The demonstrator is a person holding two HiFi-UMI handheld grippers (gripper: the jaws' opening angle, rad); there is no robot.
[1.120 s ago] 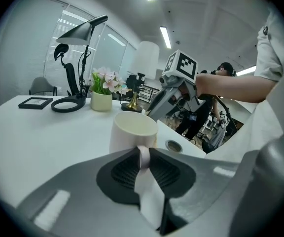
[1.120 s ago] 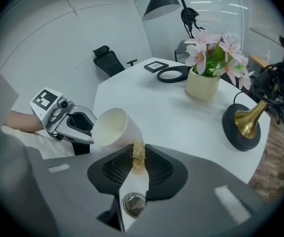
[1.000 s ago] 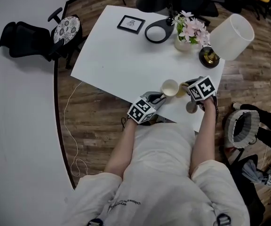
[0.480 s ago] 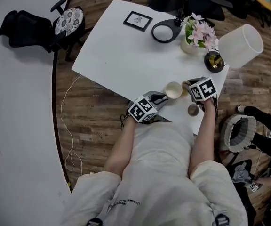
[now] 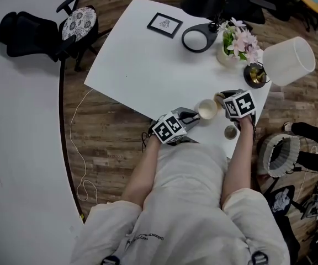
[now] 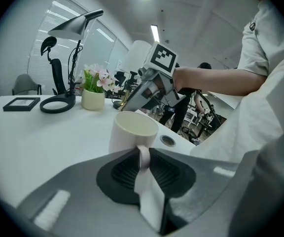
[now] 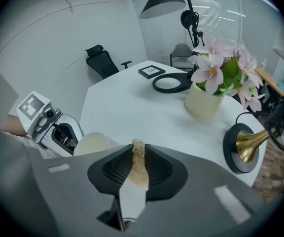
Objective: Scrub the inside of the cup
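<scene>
Cup [image 5: 207,109], cream-coloured with its mouth upward, sat at the near edge of the white worktop [image 5: 142,70], between the two grippers; I could not tell whether its base rested on the surface or hung just above it. The left gripper [image 5: 191,115] was closed on the cup's handle, which the left gripper view showed pinched between the dark ribbed pads [image 6: 124,171] with the cup [image 6: 132,132] upright just beyond them. The right gripper [image 5: 221,100] was just beside the cup on its right, clamped on a thin tan scrubber [image 7: 139,164] that stood on edge between its jaws and poked out past them. In the right gripper view the cup's pale mouth [image 7: 90,144] lay just left of the scrubber's tip, with the left gripper [image 7: 58,132] behind it. A small round insert [image 5: 231,132] sat in the worktop near the right gripper. Farther back stood a framed picture [image 5: 164,24], a black ring-shaped lamp base [image 5: 197,38], a pot of pink flowers [image 5: 229,54], a brass horn on a dark disc [image 5: 255,75] and a white lampshade [image 5: 289,59].
</scene>
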